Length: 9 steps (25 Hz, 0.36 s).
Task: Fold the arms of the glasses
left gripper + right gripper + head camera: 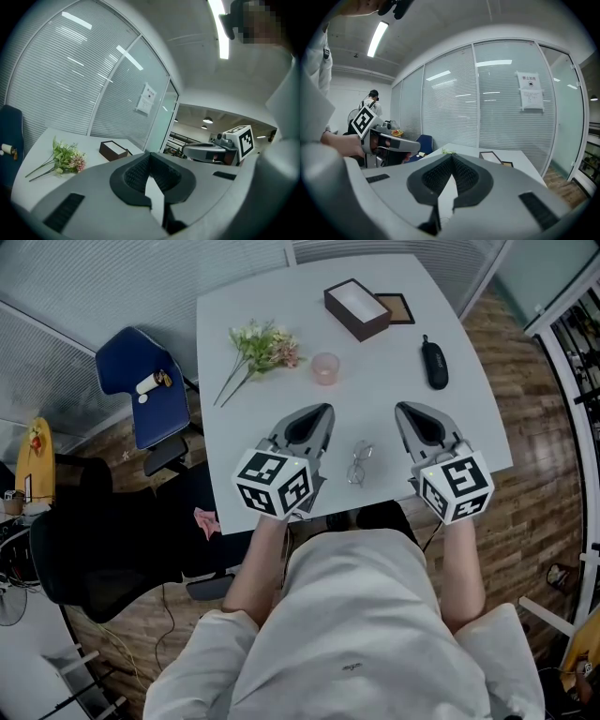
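Note:
Thin wire-framed glasses point(357, 465) lie on the white table point(234, 437) near its front edge, between my two grippers. My left gripper point(322, 412) is held to their left, my right gripper point(403, 409) to their right; neither touches them. Both point away from me across the table, each with its jaws shut and nothing between them. In the left gripper view the left gripper point(150, 154) shows its dark pads meeting at the tip, and the same holds for the right gripper point(452, 157) in its own view. Neither gripper view shows the glasses.
Farther back on the table lie a bunch of flowers point(262, 345), a small pink cup point(325, 367), a brown box point(356, 308) beside a dark frame point(397, 307), and a black glasses case point(435, 362). A blue chair point(150, 390) and a black chair point(94, 540) stand left.

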{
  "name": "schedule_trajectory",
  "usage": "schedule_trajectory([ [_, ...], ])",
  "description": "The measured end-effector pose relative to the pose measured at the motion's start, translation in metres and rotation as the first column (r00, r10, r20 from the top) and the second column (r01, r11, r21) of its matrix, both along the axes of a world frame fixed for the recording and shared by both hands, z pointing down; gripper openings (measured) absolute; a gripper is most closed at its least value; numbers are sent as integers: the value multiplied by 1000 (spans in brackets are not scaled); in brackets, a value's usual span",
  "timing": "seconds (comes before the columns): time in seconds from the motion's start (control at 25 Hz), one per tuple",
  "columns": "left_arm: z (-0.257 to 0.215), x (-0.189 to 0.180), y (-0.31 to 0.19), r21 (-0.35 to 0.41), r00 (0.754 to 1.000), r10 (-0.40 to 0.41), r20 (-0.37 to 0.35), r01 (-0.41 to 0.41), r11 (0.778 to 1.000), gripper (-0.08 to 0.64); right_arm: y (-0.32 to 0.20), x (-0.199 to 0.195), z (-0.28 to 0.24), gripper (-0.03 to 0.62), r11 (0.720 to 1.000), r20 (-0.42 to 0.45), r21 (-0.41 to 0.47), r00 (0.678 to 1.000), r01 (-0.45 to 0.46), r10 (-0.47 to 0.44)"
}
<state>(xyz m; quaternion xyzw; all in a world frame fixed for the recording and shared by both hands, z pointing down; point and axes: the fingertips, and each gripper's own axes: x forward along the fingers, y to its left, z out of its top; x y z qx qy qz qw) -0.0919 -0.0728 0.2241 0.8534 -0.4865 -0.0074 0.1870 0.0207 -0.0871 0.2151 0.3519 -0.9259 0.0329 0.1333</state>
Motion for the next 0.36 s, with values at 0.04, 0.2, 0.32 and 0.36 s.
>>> schedule_trajectory([
  [0.04,0,1,0,0,1000,0,2,0,1000,18,1,1,0,5,1000,0,-1,1000,0,0],
  [0.2,0,2,2,1,1000,2,6,-2,1000,18,3,2,3,5,1000,-1,-5,1000,0,0],
  [0.32,0,5,2,2,1000,4,7,-4,1000,18,4,4,3,5,1000,0,-5,1000,-3,3],
  [0.36,0,6,2,2,1000,5,7,-5,1000,18,4,5,3,5,1000,0,-5,1000,-4,4],
])
